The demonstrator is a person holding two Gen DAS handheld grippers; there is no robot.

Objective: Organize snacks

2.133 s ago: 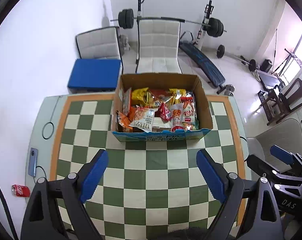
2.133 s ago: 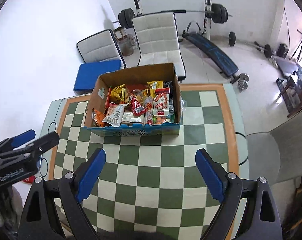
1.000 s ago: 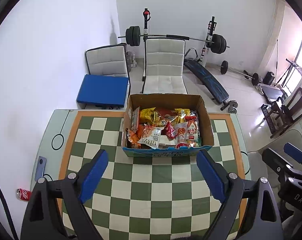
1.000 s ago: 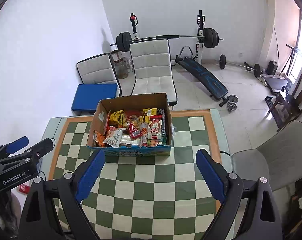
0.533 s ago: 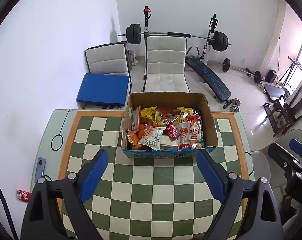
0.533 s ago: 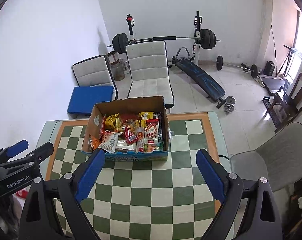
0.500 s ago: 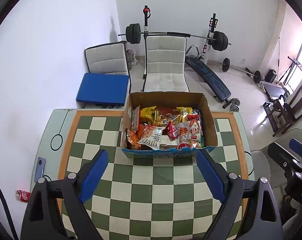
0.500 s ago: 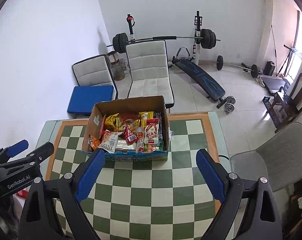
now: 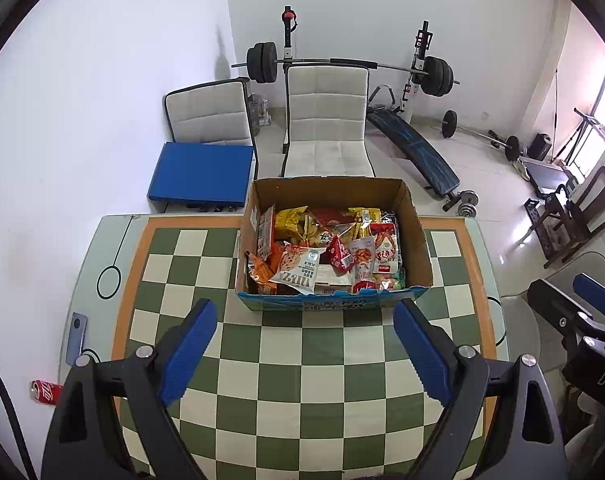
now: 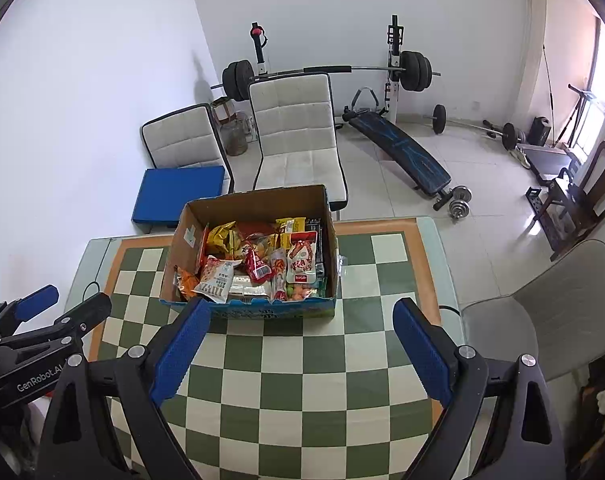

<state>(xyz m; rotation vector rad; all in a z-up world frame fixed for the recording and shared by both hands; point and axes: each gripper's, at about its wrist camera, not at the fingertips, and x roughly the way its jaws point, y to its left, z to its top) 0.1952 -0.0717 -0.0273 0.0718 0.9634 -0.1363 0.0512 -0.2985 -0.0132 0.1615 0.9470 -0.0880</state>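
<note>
Hovering wide-jawed, both grippers (left gripper (image 9: 302, 344), right gripper (image 10: 298, 344)) face the snack box (image 9: 334, 300).

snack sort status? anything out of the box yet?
Done: nothing visible; all snack packets sit jumbled in the cardboard box. In hand: nothing; left gripper and right gripper are open, empty, short of the box. Left: all sorting; checkered table holds no snacks.

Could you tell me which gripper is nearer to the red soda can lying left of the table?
Left. The left gripper hangs over the table just right of the can; the right gripper is further right, beyond it.
</note>
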